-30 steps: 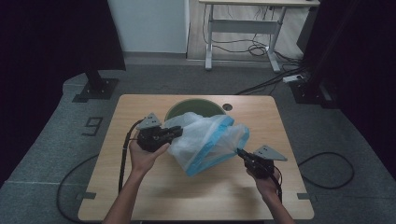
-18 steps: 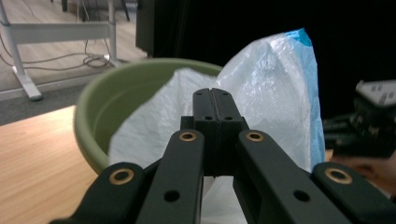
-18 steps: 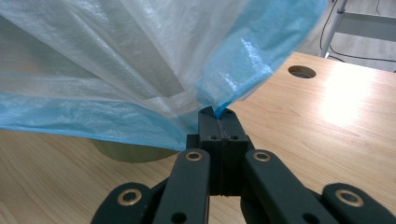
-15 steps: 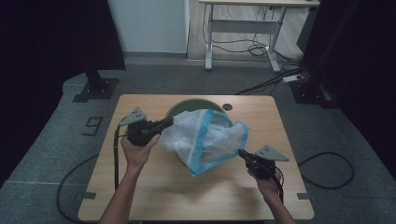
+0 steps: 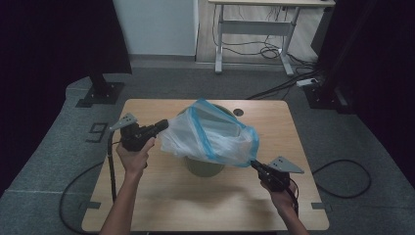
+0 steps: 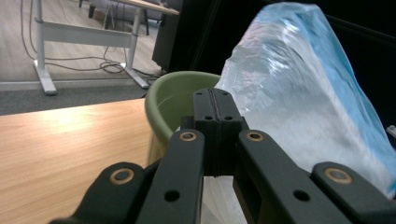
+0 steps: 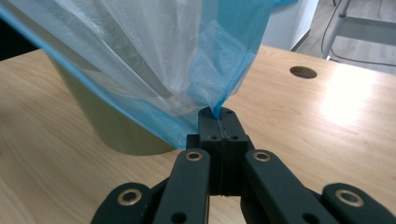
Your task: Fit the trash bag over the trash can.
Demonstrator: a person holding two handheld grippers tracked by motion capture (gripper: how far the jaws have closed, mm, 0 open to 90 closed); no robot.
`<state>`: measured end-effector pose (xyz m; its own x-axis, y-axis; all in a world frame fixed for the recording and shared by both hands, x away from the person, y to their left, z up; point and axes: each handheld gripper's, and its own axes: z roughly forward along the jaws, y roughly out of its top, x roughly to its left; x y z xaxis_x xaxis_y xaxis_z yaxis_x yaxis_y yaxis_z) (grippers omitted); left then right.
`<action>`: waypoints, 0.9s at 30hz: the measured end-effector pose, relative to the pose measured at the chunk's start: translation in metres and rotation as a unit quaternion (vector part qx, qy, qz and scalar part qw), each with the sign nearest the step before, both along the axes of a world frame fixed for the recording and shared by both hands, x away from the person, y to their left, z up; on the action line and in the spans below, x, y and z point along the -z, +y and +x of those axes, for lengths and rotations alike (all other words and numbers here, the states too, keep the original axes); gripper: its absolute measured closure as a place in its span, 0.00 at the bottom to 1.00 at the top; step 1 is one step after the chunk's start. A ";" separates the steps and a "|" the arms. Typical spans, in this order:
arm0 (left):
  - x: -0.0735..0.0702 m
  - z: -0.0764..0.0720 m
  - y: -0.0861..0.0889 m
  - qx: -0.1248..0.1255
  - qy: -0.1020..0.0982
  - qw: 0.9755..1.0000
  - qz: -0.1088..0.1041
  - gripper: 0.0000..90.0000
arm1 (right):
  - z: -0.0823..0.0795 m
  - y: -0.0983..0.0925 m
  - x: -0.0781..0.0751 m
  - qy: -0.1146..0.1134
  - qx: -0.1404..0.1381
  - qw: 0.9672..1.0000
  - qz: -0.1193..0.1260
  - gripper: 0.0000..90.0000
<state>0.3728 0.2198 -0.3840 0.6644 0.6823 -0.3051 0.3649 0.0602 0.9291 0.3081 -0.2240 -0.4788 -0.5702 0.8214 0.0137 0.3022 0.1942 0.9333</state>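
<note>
Both hand-held grippers, left [image 5: 164, 125] and right [image 5: 254, 165], were clamped on the clear blue-edged plastic bag [image 5: 210, 134], stretched above the green round bin [image 5: 203, 166]; lining remained undone.

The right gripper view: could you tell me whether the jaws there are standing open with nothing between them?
No, the right gripper is shut on a corner of the plastic bag, whose blue edge runs into the closed jaws.

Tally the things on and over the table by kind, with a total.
Plastic bag, clear with blue edging: 1
Green bin: 1
Claws, left claw and right claw, each shut on the bag: 2
Total: 4
</note>
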 end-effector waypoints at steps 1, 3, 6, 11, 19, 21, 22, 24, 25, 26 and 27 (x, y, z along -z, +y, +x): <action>0.001 0.000 0.000 -0.001 0.001 1.000 -0.001 1.00 | -0.001 0.000 0.001 0.003 -0.002 1.000 0.002 0.99; 0.003 0.000 0.001 -0.005 0.002 1.000 0.001 1.00 | -0.004 0.000 0.002 0.003 -0.005 1.000 0.002 0.99; 0.008 -0.001 0.005 -0.008 0.004 1.000 -0.004 1.00 | -0.010 -0.001 0.002 0.001 -0.012 1.000 0.001 0.99; 0.016 -0.004 0.007 -0.007 0.006 1.000 -0.009 1.00 | -0.020 -0.005 0.001 -0.003 -0.014 1.000 0.008 0.99; 0.028 -0.009 0.014 -0.003 0.010 1.000 -0.011 1.00 | -0.020 0.000 0.011 0.013 -0.030 0.999 0.004 0.99; 0.030 -0.010 0.016 0.000 0.008 1.000 -0.011 1.00 | -0.018 0.002 0.013 0.017 -0.036 0.999 0.000 0.99; 0.031 -0.011 0.017 0.000 0.008 1.000 -0.011 1.00 | -0.018 0.004 0.014 0.019 -0.039 0.999 0.000 0.99; 0.032 -0.013 0.019 0.001 0.007 1.000 -0.011 1.00 | -0.017 0.007 0.016 0.022 -0.046 0.999 -0.002 0.99; 0.033 -0.014 0.019 0.002 0.007 1.000 -0.011 1.00 | -0.017 0.008 0.017 0.023 -0.049 0.999 -0.004 0.99; 0.035 -0.014 0.020 0.004 0.006 1.000 -0.011 1.00 | -0.017 0.009 0.018 0.026 -0.051 0.998 -0.005 0.99; 0.036 -0.015 0.021 0.005 0.007 1.000 -0.011 1.00 | -0.016 0.010 0.019 0.028 -0.053 0.998 -0.005 0.99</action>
<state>0.3579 0.2408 -0.4202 0.6674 0.6682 -0.3289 0.3786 0.0758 0.9224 0.2917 -0.2138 -0.4980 -0.6518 0.7574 0.0388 0.3304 0.2375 0.9135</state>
